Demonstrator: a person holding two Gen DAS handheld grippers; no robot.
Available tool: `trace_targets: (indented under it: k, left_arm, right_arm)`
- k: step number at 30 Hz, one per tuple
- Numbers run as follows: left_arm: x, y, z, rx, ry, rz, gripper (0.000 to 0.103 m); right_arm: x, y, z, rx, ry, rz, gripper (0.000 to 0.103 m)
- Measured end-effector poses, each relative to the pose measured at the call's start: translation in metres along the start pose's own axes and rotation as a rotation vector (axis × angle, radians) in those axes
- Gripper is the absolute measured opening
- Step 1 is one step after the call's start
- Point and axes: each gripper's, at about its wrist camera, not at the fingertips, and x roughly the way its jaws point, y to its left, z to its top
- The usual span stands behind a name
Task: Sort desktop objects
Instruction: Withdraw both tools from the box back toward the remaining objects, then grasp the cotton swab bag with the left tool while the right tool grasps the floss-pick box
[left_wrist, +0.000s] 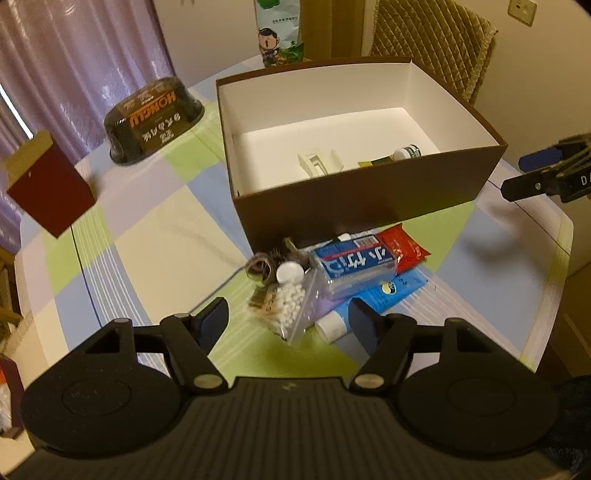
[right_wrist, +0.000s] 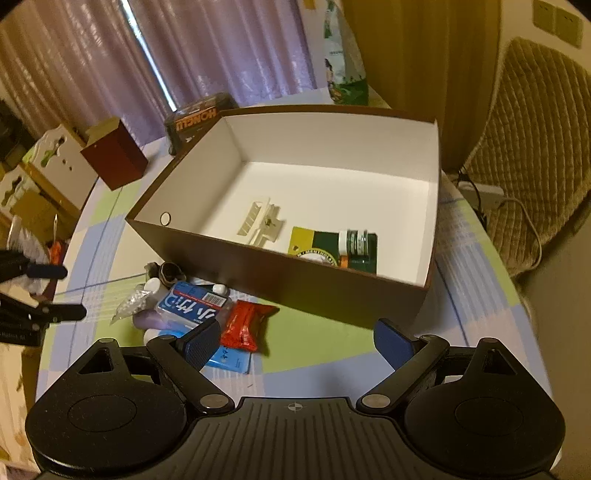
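A brown box with a white inside (left_wrist: 369, 192) (right_wrist: 280, 273) stands on the checked tablecloth; in it lie a white plastic piece (right_wrist: 260, 221), a green and yellow packet (right_wrist: 325, 245) and a small white-capped jar (right_wrist: 354, 242). In front of it sits a pile: a blue and white carton (left_wrist: 354, 264) (right_wrist: 192, 304), a red packet (left_wrist: 404, 247) (right_wrist: 243, 325), a bag of white beads (left_wrist: 291, 308), a blue pouch (left_wrist: 391, 291) and a white tube (left_wrist: 330, 326). My left gripper (left_wrist: 288, 321) hangs open just over the pile. My right gripper (right_wrist: 295, 341) is open, empty, before the box's near wall.
A dark "HONGLU" container (left_wrist: 155, 120) and a dark red box (left_wrist: 50, 192) stand at the left of the table. A printed bag (left_wrist: 277, 33) stands behind the box, with a quilted chair back (left_wrist: 436, 40) beyond. The table edge (left_wrist: 554, 295) curves on the right.
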Motion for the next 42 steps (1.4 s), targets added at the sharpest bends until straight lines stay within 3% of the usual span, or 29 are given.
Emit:
trace_targets:
  k: [13, 34, 41, 42]
  left_arm:
    - [0.025, 0.007, -0.024, -0.102, 0.027, -0.045, 0.068]
    - [0.073, 0.006, -0.007, -0.045, 0.030, -0.031, 0.068]
    - [0.096, 0.017, -0.006, -0.066, 0.036, -0.040, 0.057]
    - [0.097, 0.019, -0.008, -0.070, 0.036, -0.048, 0.051]
  right_arm:
    - [0.016, -0.014, -0.019, 0.138, 0.042, 0.011, 0.092]
    - [0.042, -0.008, -0.015, 0.162, 0.066, -0.006, 0.092]
    - [0.055, -0.003, -0.019, 0.187, 0.074, 0.036, 0.092]
    - [0.057, -0.001, -0.019, 0.189, 0.074, 0.047, 0.092]
